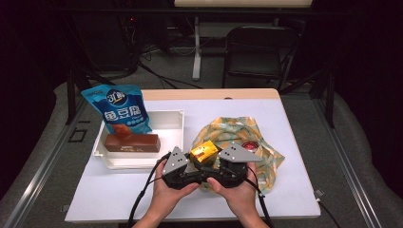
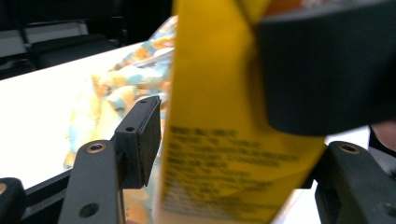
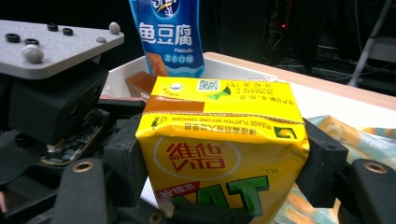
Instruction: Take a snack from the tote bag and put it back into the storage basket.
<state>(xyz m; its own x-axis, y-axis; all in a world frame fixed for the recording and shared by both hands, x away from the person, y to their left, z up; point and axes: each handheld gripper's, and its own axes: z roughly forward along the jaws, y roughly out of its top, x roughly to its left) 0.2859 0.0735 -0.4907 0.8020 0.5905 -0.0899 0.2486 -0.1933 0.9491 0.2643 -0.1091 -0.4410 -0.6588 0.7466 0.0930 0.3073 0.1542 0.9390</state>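
**Yellow carton held between two sets of tongs**

Right tongs [image 3: 224,154]: clamped on the yellow drink carton [image 3: 223,140], one black pad pressed flat to each side wall, carton upright with its printed front toward that camera. Seen from above, right tongs [image 1: 216,166] near the front edge of the tabletop [image 1: 119,190], gripped from below by the right hand [image 1: 240,190].

Left tongs [image 2: 229,154]: standing partly open around the same carton [image 2: 224,140]. Left-hand pad [image 2: 140,140] clear of the yellow wall, a gap showing between them; other pad hidden behind the carton, contact there impossible to tell. Dark blurred bulk of the other tongs' jaw crossing the upper right of the left gripper view, lying over the carton. From above, left tongs [image 1: 192,166] just beside the right tongs, grey three-cornered plates nearly meeting, left hand [image 1: 168,190] beneath.

Carton [image 1: 204,153]: raised between both tongs, over the near edge of the patterned cloth [image 1: 266,156].

Beyond the left tongs, well apart: white tray [image 1: 168,124] holding a brown block [image 1: 132,142] and a blue snack pouch [image 1: 121,111] leaning upright at its far end. Beyond the right tongs, on the cloth: a small red round thing [image 1: 249,145], too small to identify.
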